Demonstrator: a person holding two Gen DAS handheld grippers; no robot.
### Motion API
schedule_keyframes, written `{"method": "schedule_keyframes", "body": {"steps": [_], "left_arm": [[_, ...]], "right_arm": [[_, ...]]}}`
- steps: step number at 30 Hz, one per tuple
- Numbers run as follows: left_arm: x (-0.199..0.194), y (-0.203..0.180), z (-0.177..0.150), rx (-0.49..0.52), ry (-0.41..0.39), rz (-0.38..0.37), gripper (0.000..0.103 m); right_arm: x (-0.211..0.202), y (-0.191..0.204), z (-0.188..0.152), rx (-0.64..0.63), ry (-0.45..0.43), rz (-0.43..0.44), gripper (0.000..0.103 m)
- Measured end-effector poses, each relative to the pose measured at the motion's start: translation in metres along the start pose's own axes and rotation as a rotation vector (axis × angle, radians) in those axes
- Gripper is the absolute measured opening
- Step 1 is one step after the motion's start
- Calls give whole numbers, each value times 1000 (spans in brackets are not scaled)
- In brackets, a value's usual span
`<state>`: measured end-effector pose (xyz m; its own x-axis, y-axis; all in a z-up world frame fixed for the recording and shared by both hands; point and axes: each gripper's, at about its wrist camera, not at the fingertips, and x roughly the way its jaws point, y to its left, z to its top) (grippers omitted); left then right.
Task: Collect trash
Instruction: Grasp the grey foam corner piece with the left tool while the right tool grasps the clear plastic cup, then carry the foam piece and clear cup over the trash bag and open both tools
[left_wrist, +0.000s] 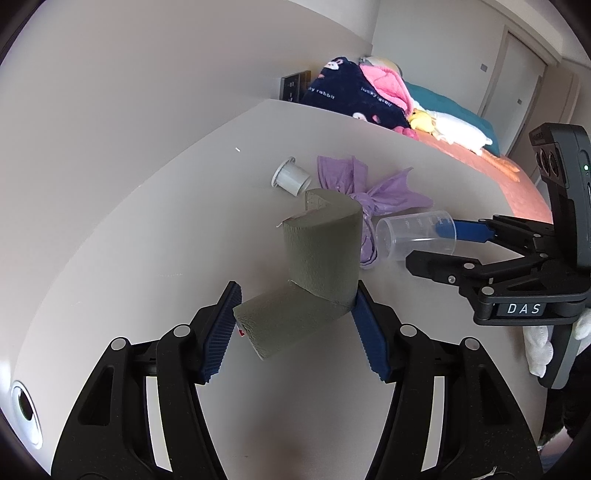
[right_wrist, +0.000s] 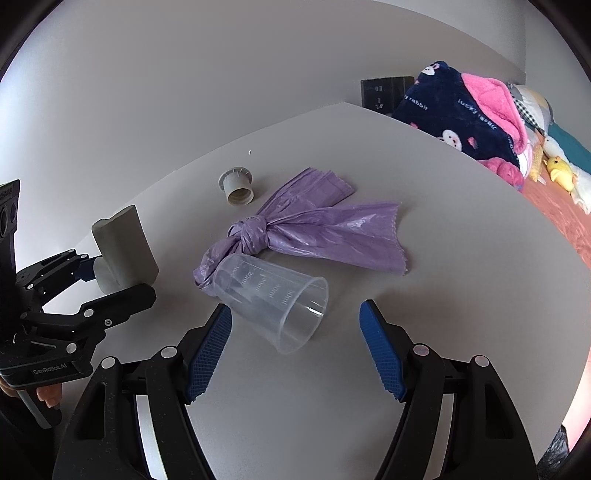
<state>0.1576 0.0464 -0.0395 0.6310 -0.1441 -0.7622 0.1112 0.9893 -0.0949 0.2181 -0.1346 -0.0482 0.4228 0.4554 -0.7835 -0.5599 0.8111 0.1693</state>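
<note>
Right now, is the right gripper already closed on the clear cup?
No, the right gripper is open, and the clear cup lies on its side on the table between its fingers.

On the desk (right_wrist: 443, 295): cup (right_wrist: 273, 299) (on its side) touching knotted bag (right_wrist: 314, 232); cap (right_wrist: 236, 188) lies behind, apart.

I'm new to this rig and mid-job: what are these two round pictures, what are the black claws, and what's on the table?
Each picture comes from a fisheye camera on a hand-held gripper, looking along its two blue-padded fingers. No robot arm: a person holds both.

In the left wrist view, the left gripper is closed on a grey L-shaped foam corner piece.

In the right wrist view, the right gripper is open around a clear plastic measuring cup lying on its side.

On the white table also lie a knotted purple plastic bag and a small grey plastic cap.
</note>
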Motion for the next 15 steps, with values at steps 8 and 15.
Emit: {"method": "schedule_keyframes", "body": {"steps": [8,15], "left_arm": [[3,1,2,0,9,-4,59],[3,-1,0,5,9,-7,59]], "right_arm": [[10,13,6,-59,-9,13,71],[3,17,5,-70,-30,12,68]]}}
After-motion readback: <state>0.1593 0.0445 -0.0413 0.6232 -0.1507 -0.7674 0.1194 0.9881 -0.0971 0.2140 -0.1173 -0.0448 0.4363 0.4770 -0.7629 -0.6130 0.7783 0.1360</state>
